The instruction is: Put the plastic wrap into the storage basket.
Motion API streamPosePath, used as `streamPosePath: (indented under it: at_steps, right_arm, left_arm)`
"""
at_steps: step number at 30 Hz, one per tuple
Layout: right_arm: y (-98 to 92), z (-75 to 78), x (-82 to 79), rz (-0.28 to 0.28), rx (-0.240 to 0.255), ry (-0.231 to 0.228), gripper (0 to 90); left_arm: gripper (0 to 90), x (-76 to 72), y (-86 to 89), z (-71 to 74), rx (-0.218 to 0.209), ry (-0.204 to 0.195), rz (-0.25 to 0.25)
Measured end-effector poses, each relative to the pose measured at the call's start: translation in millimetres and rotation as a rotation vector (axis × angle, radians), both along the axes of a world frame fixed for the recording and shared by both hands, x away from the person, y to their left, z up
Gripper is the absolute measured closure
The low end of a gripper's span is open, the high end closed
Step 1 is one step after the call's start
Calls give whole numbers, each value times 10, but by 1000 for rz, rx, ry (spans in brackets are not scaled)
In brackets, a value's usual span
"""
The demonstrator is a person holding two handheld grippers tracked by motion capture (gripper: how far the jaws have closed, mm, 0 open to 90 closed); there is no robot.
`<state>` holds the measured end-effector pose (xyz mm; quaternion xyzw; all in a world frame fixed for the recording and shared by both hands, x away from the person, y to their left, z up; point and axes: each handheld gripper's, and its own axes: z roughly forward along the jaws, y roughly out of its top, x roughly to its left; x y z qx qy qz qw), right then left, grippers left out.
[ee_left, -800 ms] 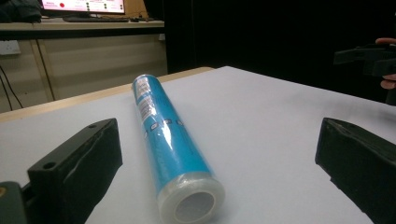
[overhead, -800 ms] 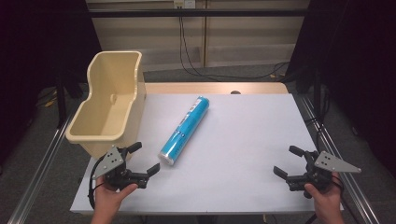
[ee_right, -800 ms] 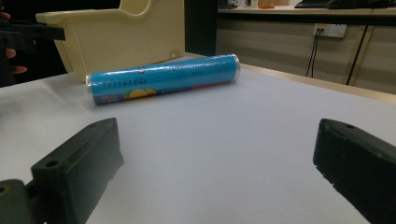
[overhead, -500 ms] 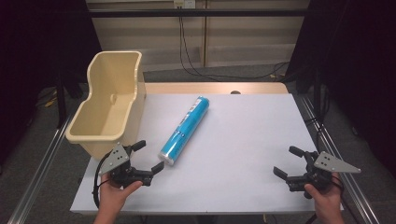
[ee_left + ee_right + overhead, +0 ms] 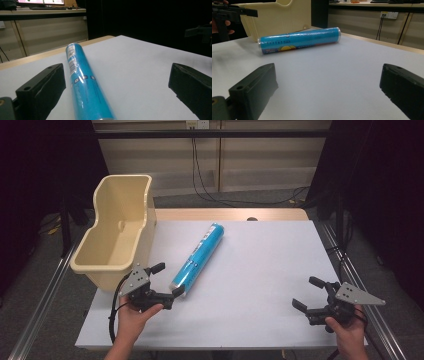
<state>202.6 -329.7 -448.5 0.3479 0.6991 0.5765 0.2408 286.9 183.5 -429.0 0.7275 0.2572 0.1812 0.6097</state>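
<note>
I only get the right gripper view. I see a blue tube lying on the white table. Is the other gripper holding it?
Observer: No. In the high view the left gripper is open, with the near end of the blue tube between its jaws, not clamped.
Operator: What's that yellow thing behind the tube?
Observer: A cream plastic bin at the table's left edge. From above you can see inside it, and it looks empty.
Operator: Where is my gripper then?
Observer: The right gripper sits open near the table's front right corner, far from the tube.
</note>
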Motion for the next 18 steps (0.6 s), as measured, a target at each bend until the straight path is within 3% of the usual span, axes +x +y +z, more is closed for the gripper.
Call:
streamPosePath:
  at_steps: [10,18]
  right_arm:
    - [14,-4,16,8,-11,2,6]
    - [8,-5,14,14,-19,4,6]
  left_arm:
    - [10,269,-224,66,4,40,12]
    - [16,572,-511,106,67,98,11]
